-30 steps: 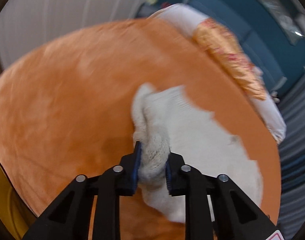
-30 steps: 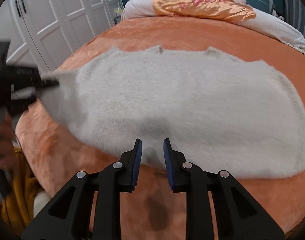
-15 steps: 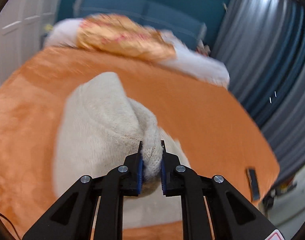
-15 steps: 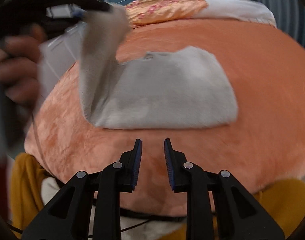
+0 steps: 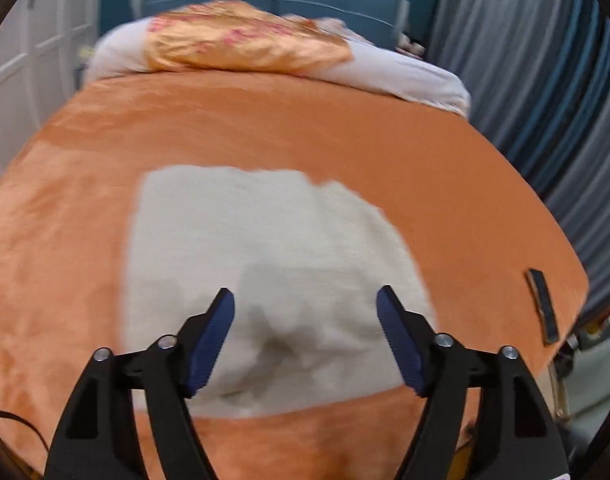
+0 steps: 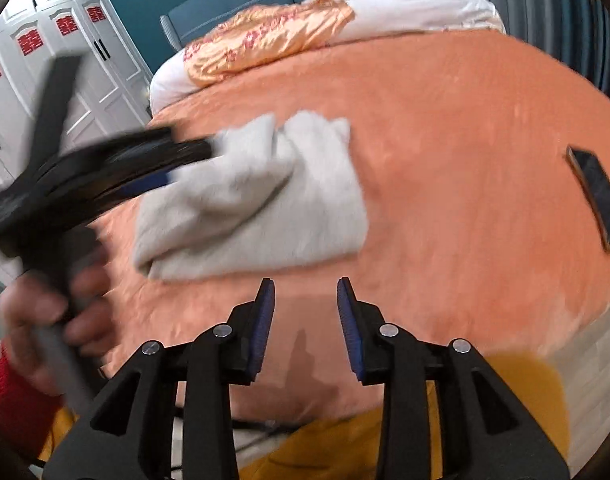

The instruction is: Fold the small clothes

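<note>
A white fuzzy sweater [image 5: 265, 248] lies folded on the orange bedspread [image 5: 385, 152]. My left gripper [image 5: 305, 300] hovers just above its near edge. Its jaws are opening wide, with the cloth below them and no pad pressing on it. In the right wrist view the sweater [image 6: 265, 208] shows a loose fold lying across its top. There the left gripper [image 6: 185, 160] is blurred at the sweater's upper left corner, held by a hand [image 6: 45, 312]. My right gripper [image 6: 305, 292] stands over bare bedspread in front of the sweater, its jaws opening with nothing between them.
A dark phone [image 6: 597, 200] lies near the bed's right edge, also seen as a phone [image 5: 541, 304] in the left wrist view. A gold pillow [image 5: 241, 40] on white bedding sits at the head. White wardrobe doors [image 6: 65, 60] stand left, blue curtains [image 5: 545, 80] right.
The left gripper carried a pinched part of the sweater across its body and let it go, spreading its jaws wide. The right gripper's jaws widened a little, still off the sweater.
</note>
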Motion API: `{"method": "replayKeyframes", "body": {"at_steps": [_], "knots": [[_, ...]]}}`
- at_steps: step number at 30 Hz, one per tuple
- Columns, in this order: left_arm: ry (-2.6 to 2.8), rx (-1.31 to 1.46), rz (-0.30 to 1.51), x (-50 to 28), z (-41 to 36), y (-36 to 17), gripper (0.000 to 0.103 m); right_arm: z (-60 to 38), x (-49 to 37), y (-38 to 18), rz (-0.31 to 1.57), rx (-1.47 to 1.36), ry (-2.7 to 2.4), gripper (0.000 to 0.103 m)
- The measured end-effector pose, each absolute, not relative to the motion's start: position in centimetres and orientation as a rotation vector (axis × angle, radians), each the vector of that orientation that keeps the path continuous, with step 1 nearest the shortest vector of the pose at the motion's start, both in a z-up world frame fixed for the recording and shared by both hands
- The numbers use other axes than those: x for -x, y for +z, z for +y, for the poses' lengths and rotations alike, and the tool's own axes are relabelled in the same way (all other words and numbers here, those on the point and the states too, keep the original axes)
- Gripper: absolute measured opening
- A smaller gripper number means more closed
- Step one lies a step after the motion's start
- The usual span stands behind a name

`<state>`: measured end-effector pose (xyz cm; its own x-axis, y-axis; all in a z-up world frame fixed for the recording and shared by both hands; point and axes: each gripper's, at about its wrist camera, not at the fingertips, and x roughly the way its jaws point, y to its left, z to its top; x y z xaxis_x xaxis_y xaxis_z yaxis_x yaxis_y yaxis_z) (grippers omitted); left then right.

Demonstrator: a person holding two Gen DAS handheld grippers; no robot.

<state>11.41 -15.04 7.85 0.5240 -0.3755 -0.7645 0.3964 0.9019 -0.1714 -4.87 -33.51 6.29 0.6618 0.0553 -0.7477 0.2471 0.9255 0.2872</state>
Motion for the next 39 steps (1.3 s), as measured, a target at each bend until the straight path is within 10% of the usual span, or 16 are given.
{"method": "replayKeyframes", "body": {"at_steps": [3, 14, 15, 18, 21, 25, 30, 39], "knots": [[-0.385, -0.038, 0.944, -11.2, -11.5, 6.7, 0.074, -34.5, 2.4, 7.1, 0.787, -0.376, -0.107, 0.054], [-0.327, -0.159, 1.064, -9.7, -8.5, 0.4, 0.074, -32.6, -7.1, 3.5, 0.860, -0.367, 0.021, 0.062], [-0.318, -0.177, 1.070, -9.8, -8.6, -0.2, 0.074, -32.5, -7.6, 2.7, 0.882, -0.382, 0.025, 0.062], [-0.299, -0.184, 1.065, -10.4, -8.2, -0.7, 0.066, -32.2, -7.9, 1.7, 0.902, -0.397, 0.043, 0.020], [-0.304, -0.133, 1.065, -10.7, -7.2, -0.2, 0.053, -33.1, -6.2, 4.7, 0.767, -0.417, 0.035, 0.014], [-0.317, -0.110, 1.046, -10.6, -7.0, 0.6, 0.054, -34.8, -2.1, 7.1, 0.669, -0.470, -0.037, 0.014], [-0.302, -0.121, 1.127, -11.0, -7.7, -1.6, 0.056, -36.2, -2.6, -1.1, 0.972, -0.530, -0.122, 0.015], [-0.355, 0.008, 1.019, -8.8, -4.7, 5.4, 0.056, -33.3, -2.0, 5.0, 0.815, -0.365, -0.131, 0.033]]}}
